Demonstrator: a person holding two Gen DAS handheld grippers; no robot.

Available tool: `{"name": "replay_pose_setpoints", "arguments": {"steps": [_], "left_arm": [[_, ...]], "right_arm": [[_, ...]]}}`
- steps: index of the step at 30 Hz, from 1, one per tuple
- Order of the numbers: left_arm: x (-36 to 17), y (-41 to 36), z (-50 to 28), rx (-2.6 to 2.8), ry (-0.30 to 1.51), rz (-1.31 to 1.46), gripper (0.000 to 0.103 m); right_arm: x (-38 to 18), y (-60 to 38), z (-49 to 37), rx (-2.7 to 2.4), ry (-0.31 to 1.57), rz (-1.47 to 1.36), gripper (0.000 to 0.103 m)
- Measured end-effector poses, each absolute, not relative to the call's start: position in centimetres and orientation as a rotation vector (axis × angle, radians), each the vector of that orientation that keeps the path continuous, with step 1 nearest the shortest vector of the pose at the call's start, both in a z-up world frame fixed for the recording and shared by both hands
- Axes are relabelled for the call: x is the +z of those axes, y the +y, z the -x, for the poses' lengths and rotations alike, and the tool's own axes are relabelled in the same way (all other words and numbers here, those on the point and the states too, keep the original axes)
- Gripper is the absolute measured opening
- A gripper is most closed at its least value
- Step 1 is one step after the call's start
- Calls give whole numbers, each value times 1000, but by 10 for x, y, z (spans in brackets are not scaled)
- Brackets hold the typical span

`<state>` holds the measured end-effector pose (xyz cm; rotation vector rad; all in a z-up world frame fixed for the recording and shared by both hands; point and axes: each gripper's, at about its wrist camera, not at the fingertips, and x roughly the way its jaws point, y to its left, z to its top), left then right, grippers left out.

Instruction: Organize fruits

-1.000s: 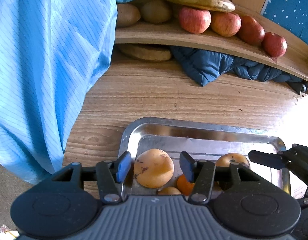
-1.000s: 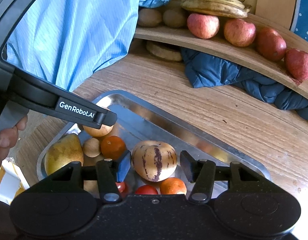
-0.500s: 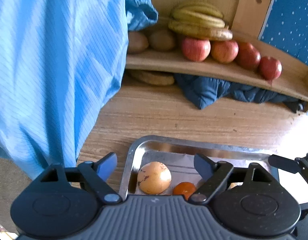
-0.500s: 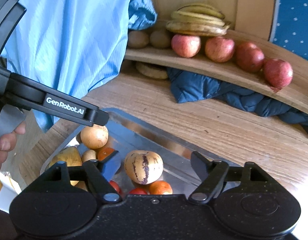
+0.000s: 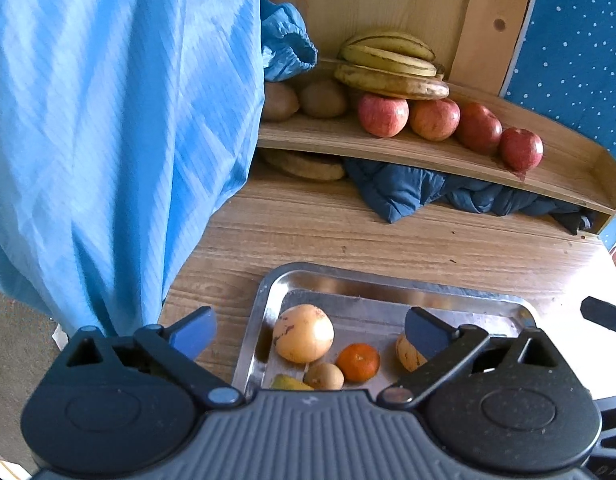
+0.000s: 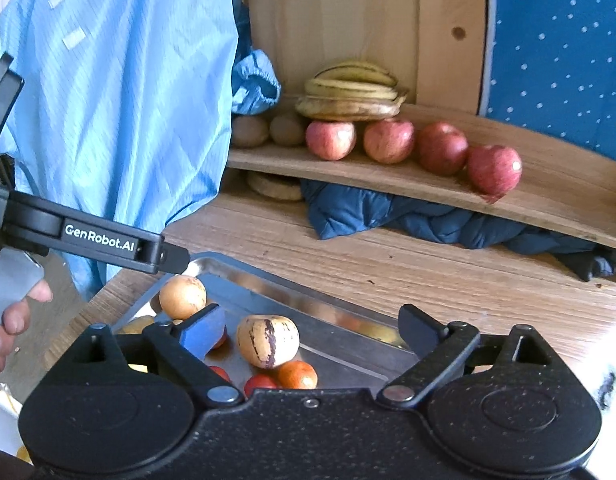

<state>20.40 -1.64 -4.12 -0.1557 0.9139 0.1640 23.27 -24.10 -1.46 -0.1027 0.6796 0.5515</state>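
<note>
A steel tray [image 5: 264, 304] on the wooden table holds loose fruit. In the left wrist view a round yellow fruit [image 5: 304, 334], a mandarin [image 5: 357, 362] and a kiwi [image 5: 323, 376] lie in it. My left gripper [image 5: 309, 330] hangs above them, its jaws opening wide and pressing on nothing. In the right wrist view a striped pale melon [image 6: 268, 340] lies in the tray [image 6: 347, 320] beside a tomato [image 6: 260, 384]. My right gripper [image 6: 311, 326] is above it, jaws opening, nothing held. The left gripper's finger [image 6: 100, 238] reaches in from the left.
A curved wooden shelf [image 5: 427, 152] at the back carries several red apples [image 5: 381, 114], bananas [image 5: 387, 68] and kiwis [image 5: 321, 98]. Dark blue padded cloth [image 5: 407, 190] is stuffed under it. A light blue garment [image 5: 108, 120] hangs at the left. A person's hand [image 6: 12, 320] holds the left gripper.
Both grippers have opened wide and lifted back from the tray. The yellow fruit and the striped melon that sat between the pads now lie free in the tray.
</note>
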Motion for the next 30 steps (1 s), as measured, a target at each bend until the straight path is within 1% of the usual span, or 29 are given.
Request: {"name": "replay_pose_setpoints", "arguments": {"steps": [4, 7, 16, 30], "left_arm": [[-43, -19, -193, 168, 907, 156, 102], [-45, -19, -182, 169, 909, 159, 102], [-46, -18, -157, 171, 903, 163, 102], [-47, -5, -138, 137, 911, 153, 102]], "right_arm": [[-10, -250, -222, 527, 661, 100, 101], [-8, -256, -214, 509, 657, 92, 102], [-12, -261, -188, 490, 651, 58, 102], [-8, -255, -172, 443, 636, 30, 102]]}}
